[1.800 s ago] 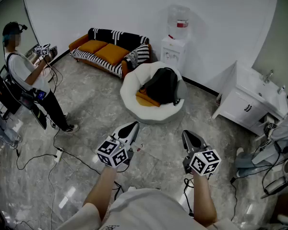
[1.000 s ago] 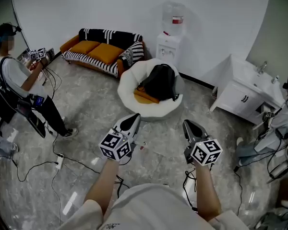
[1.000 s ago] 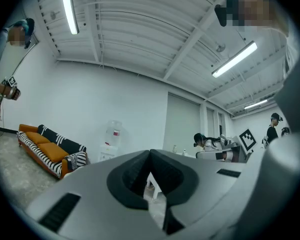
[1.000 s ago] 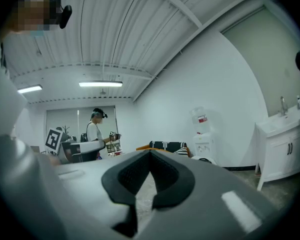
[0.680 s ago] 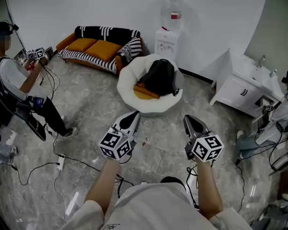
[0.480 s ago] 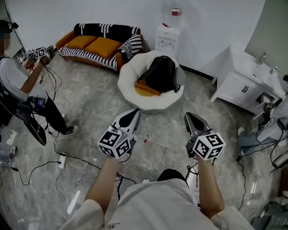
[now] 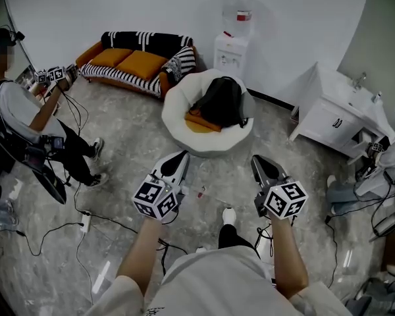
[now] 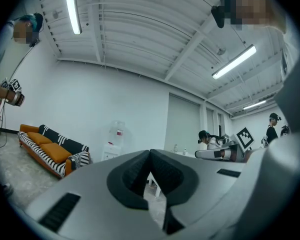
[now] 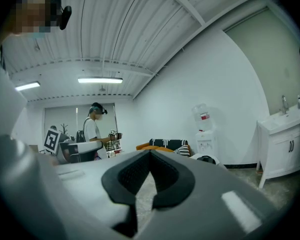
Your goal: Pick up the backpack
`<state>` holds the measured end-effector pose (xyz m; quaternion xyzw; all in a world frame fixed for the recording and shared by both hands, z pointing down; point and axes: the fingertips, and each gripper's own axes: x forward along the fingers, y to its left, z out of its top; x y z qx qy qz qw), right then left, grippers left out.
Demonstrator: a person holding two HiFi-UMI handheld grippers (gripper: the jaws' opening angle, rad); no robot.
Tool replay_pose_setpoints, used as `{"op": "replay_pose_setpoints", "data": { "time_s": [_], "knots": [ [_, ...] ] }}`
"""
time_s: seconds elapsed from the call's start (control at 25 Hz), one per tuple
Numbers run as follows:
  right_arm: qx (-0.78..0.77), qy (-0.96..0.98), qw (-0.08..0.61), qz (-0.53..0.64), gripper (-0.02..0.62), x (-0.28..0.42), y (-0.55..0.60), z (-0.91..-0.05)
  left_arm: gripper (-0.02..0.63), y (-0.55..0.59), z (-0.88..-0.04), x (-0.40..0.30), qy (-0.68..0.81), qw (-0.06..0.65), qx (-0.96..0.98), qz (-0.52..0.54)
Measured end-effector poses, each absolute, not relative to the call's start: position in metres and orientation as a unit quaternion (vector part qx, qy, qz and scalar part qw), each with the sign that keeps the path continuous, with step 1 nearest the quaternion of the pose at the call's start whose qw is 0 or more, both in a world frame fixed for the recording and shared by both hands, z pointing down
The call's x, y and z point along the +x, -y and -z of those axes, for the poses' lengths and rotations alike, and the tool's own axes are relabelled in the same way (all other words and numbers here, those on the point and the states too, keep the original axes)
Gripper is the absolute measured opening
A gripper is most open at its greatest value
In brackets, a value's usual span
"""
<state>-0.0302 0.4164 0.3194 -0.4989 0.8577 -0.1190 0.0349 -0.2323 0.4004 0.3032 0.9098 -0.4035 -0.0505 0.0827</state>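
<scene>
Floor (image 7: 128, 140): grey marble.
Sofa (image 7: 135, 63): upper left.
Backpack (image 7: 220, 103): on white chair (image 7: 178, 124), upper centre.
Left gripper (image 7: 176, 163), right gripper (image 7: 261, 165): jaws together, empty.

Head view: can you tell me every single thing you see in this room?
backpack: 1, black, lying in the round chair
round chair: 1, white, middle of the floor near the far wall
cushion: 1, orange, in the round chair under the backpack
sofa: 1, orange with black and white stripes, along the far wall
water dispenser: 1, white with a clear bottle, right of the sofa
sink cabinet: 1, white, at the right
other person: 1, light top, at the left, holding grippers
cables: several, black, on the grey floor
shoe: 1, white, stepping forward
left gripper: 1, grey, shut, empty
right gripper: 1, grey, shut, empty
</scene>
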Motion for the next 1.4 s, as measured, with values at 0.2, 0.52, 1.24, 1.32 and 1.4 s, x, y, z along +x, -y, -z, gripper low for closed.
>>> {"op": "replay_pose_setpoints", "data": {
  "time_s": [0.2,0.52,1.24,1.32,1.4],
  "knots": [
    [-0.490,-0.862,0.040,0.122,0.002,-0.021,-0.396,-0.330,-0.011,-0.385,-0.313,-0.225,0.413,0.081,0.906,0.048],
    [-0.480,-0.867,0.042,0.127,0.002,0.008,-0.311,-0.337,-0.011,-0.311,-0.319,-0.197,0.427,0.087,0.899,0.046],
    [-0.452,-0.876,0.028,0.165,0.002,0.101,-0.153,-0.372,-0.012,-0.168,-0.346,-0.096,0.451,0.113,0.885,0.024],
    [-0.452,-0.875,0.024,0.171,0.002,0.109,-0.142,-0.380,-0.012,-0.159,-0.354,-0.089,0.452,0.119,0.884,0.021],
    [-0.451,-0.875,0.020,0.174,0.002,0.113,-0.135,-0.385,-0.012,-0.151,-0.361,-0.086,0.452,0.125,0.883,0.018]
  ]
}}
